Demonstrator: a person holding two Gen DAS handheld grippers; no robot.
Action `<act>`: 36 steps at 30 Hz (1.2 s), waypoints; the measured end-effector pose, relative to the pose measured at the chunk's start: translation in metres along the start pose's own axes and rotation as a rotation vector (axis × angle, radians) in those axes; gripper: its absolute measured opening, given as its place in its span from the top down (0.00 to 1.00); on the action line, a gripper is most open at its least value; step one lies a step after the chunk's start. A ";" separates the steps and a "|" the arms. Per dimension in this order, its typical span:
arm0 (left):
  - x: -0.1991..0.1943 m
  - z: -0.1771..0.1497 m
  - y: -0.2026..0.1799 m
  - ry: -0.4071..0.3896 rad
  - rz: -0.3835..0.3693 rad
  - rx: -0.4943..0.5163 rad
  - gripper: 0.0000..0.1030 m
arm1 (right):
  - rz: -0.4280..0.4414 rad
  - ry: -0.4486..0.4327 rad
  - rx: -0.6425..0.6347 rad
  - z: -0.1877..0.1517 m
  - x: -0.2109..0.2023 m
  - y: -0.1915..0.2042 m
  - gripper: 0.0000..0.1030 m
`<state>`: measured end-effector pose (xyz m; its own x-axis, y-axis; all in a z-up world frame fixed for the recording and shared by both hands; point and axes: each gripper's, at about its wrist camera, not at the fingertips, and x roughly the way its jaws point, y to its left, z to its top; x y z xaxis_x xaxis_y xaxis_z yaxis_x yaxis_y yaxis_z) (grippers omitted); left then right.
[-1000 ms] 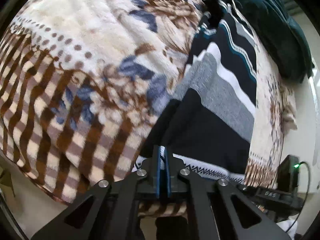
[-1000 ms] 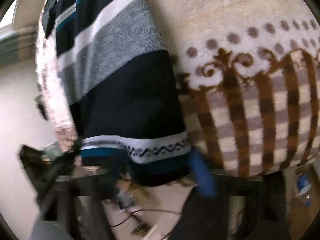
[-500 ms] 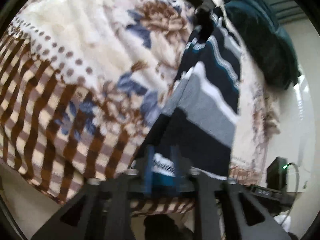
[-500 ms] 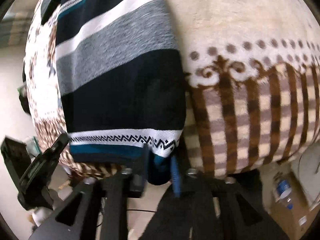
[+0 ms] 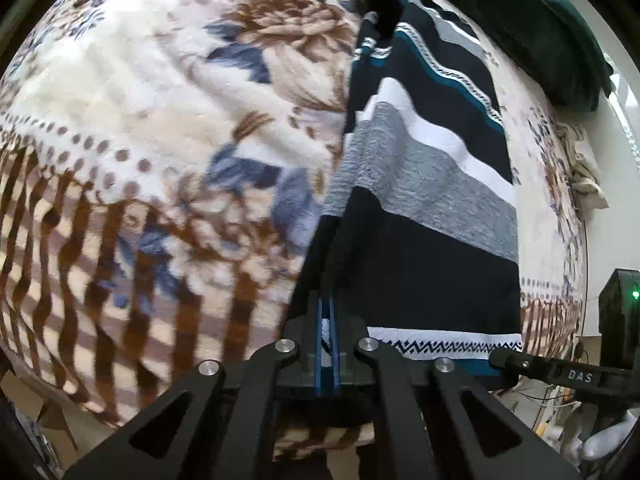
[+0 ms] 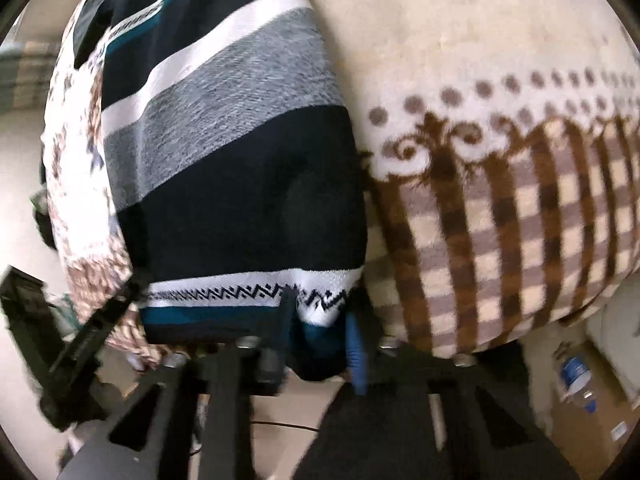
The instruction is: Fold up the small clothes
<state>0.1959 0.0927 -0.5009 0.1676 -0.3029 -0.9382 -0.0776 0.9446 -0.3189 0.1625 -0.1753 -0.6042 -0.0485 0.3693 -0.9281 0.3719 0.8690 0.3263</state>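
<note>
A knitted sweater (image 5: 432, 184) with navy, grey, white and teal stripes lies flat on a floral fleece blanket (image 5: 140, 92) covering a bed. Its patterned white hem (image 6: 240, 292) points toward me at the bed's edge. My left gripper (image 5: 328, 320) is shut on the hem's left corner, with a sliver of white knit showing between the blue pads. My right gripper (image 6: 320, 320) is at the hem's right corner. Its jaws are closing, and the bunched white and teal fabric fills the gap between them.
A dark green cushion (image 5: 520, 20) lies at the far end of the bed, and a crumpled cream cloth (image 5: 584, 168) at its right side. A black device with a green light (image 5: 624, 312) stands beside the bed. A cardboard box and water bottle (image 6: 576, 372) sit on the floor.
The left jaws opened around the hem's left corner half a second ago and have shut on it again. The right gripper's jaws now straddle the hem's right corner, and that corner has bunched up.
</note>
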 end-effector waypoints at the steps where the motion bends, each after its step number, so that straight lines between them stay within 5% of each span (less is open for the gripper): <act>1: 0.006 0.000 0.008 0.021 -0.004 -0.026 0.98 | -0.003 -0.002 -0.015 -0.001 -0.002 0.001 0.78; 8: -0.021 0.018 0.008 0.068 -0.047 -0.041 0.95 | -0.022 0.088 0.004 0.008 -0.007 0.025 0.77; 9: -0.036 0.024 0.006 0.034 -0.062 -0.044 0.94 | -0.017 0.088 0.011 0.013 -0.015 0.026 0.69; 11: -0.057 0.034 0.002 -0.023 -0.045 -0.037 0.82 | 0.016 0.065 0.000 0.030 -0.035 0.035 0.53; 13: -0.075 0.051 -0.005 -0.089 -0.052 -0.037 0.53 | 0.040 0.027 -0.027 0.050 -0.061 0.048 0.47; 17: -0.079 0.091 -0.018 -0.165 -0.054 -0.041 0.47 | 0.105 -0.041 -0.065 0.100 -0.101 0.086 0.47; 25: -0.037 0.208 -0.051 -0.269 -0.033 -0.081 0.47 | 0.168 -0.156 -0.153 0.279 -0.127 0.177 0.47; 30: -0.006 0.286 -0.068 -0.297 -0.144 -0.121 0.47 | 0.175 -0.147 -0.151 0.390 -0.107 0.216 0.47; 36: 0.058 0.346 -0.081 -0.195 -0.209 -0.085 0.47 | 0.149 -0.060 -0.149 0.466 -0.054 0.238 0.47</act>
<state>0.5521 0.0420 -0.4827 0.3737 -0.4519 -0.8100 -0.1024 0.8478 -0.5203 0.6857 -0.1414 -0.5604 0.0533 0.4811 -0.8751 0.2293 0.8470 0.4796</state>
